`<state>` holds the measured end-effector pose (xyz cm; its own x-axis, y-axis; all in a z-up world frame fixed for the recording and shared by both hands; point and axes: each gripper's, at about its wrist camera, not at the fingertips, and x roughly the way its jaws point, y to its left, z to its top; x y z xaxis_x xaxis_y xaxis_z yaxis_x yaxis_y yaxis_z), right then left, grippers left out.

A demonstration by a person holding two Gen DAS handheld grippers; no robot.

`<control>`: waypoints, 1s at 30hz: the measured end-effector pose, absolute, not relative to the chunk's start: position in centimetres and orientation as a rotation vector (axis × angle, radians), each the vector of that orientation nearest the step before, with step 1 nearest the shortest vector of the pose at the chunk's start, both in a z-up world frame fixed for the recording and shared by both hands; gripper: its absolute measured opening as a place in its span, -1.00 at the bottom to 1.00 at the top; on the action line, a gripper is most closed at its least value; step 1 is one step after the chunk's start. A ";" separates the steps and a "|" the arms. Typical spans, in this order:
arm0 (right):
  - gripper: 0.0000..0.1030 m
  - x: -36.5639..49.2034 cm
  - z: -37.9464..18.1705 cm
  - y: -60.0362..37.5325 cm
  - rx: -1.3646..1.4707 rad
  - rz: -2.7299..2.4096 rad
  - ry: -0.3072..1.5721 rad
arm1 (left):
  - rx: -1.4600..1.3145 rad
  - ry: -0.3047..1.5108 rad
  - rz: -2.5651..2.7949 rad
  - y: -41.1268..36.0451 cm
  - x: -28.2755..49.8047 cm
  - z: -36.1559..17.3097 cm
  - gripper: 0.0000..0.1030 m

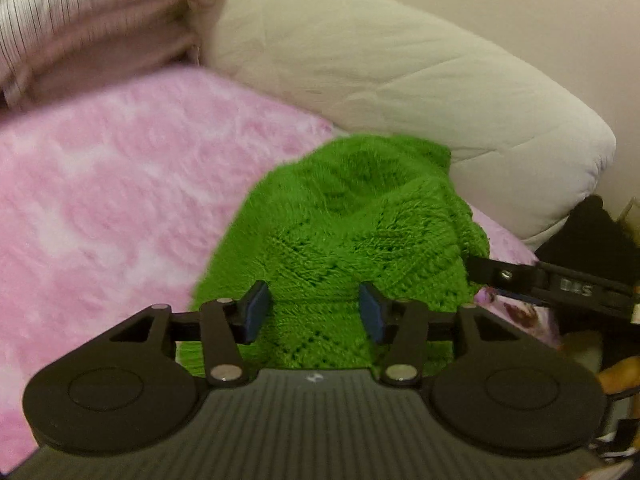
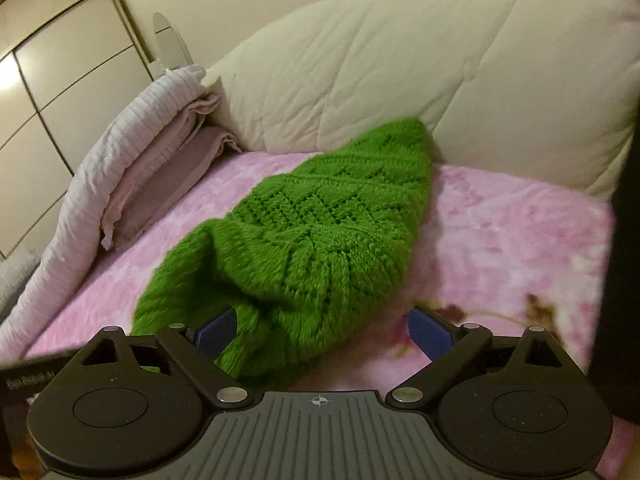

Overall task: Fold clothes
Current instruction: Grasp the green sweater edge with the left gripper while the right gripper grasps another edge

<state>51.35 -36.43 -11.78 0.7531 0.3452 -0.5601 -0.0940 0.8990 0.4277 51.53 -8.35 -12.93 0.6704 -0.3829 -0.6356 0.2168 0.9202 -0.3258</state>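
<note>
The green knitted garment (image 2: 304, 236) lay bunched on the pink blanket (image 2: 500, 232), its long axis running from both grippers toward the cream duvet (image 2: 400, 64), the narrow end pointing there. The left gripper (image 1: 316, 312) and the right gripper (image 2: 324, 328) were both wide open over its near edge, holding nothing, about equally near.

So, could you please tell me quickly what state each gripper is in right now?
Left gripper: open, fingers apart over the green knitted garment, not clamping it.
Right gripper: open, garment edge between the fingers, no grip.
</note>
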 end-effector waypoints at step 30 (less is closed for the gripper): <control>-0.86 31.8 12.8 -15.8 0.321 0.799 0.379 | -0.203 0.182 0.149 19.2 18.0 17.1 -0.90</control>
